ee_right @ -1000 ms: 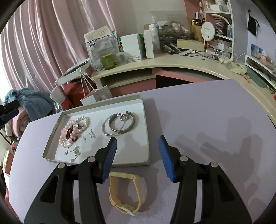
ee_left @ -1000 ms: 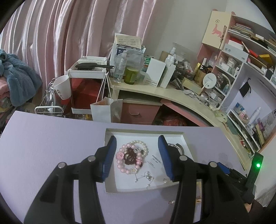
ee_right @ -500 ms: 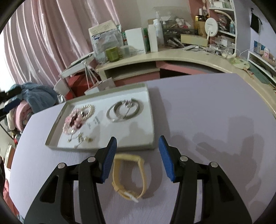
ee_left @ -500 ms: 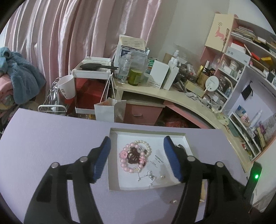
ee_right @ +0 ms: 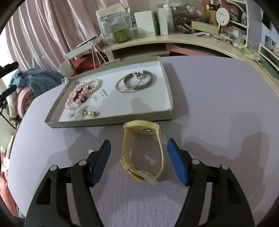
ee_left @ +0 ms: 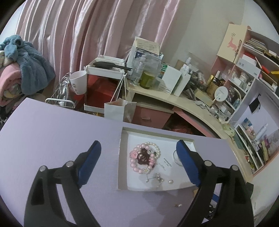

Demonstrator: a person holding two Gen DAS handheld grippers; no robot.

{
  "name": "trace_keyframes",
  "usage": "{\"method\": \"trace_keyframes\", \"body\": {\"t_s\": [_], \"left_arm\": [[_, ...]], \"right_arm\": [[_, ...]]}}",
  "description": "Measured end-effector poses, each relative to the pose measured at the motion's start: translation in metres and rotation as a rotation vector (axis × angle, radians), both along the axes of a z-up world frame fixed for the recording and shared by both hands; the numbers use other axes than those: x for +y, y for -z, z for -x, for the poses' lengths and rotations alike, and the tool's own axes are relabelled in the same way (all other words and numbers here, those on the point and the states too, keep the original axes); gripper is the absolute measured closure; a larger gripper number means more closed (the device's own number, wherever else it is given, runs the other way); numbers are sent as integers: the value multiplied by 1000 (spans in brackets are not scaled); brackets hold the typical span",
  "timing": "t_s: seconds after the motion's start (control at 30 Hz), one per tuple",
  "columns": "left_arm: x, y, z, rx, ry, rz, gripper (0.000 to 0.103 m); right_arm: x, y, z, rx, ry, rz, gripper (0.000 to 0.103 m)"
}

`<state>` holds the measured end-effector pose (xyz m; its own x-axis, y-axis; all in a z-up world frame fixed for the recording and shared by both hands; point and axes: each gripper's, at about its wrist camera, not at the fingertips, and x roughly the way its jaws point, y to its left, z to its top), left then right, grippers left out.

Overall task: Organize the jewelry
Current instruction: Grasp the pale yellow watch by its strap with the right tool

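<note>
A shallow white tray [ee_right: 170, 97] [ee_left: 123, 174] lies on the lilac table. It holds pink and pearl bead bracelets [ee_right: 82, 94] [ee_left: 143, 157], silver bangles [ee_right: 135, 82], and small earrings [ee_right: 85, 112] [ee_left: 157, 178]. A pale yellow watch [ee_right: 143, 152] lies on the table in front of the tray. My right gripper [ee_right: 139, 160] is open, its blue jaws on either side of the watch strap, not touching it. My left gripper [ee_left: 139, 162] is open wide and empty, above the tray's left part. A small earring [ee_left: 178, 205] [ee_right: 90, 150] lies on the table outside the tray.
The lilac table [ee_right: 218, 104] is bare to the right of the tray. Behind it stands a cluttered curved desk [ee_right: 174, 39] with boxes, bottles and a round mirror [ee_right: 222, 14]. Shelves [ee_left: 252, 69] are at the right. A pile of clothes [ee_left: 22, 69] lies at the left.
My left gripper has opened wider and drawn back and left from the tray. My right gripper has moved forward, so the yellow watch now lies between its jaws.
</note>
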<state>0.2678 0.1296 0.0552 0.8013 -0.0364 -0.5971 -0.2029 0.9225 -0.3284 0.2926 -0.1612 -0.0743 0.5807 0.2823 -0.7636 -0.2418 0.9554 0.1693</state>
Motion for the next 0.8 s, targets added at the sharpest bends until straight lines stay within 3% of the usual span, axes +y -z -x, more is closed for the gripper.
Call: {"method": "trace_keyframes", "body": {"t_s": [0.7, 0.77, 0.8], "left_arm": [[-20, 21, 6, 43, 42, -17, 14], [-23, 21, 6, 43, 50, -26, 14], [-25, 21, 6, 45, 57, -27, 14]], "right_arm": [[6, 12, -7, 14, -7, 61, 38], [7, 13, -6, 9, -11, 74, 62], [8, 12, -5, 8, -25, 69, 64]]}}
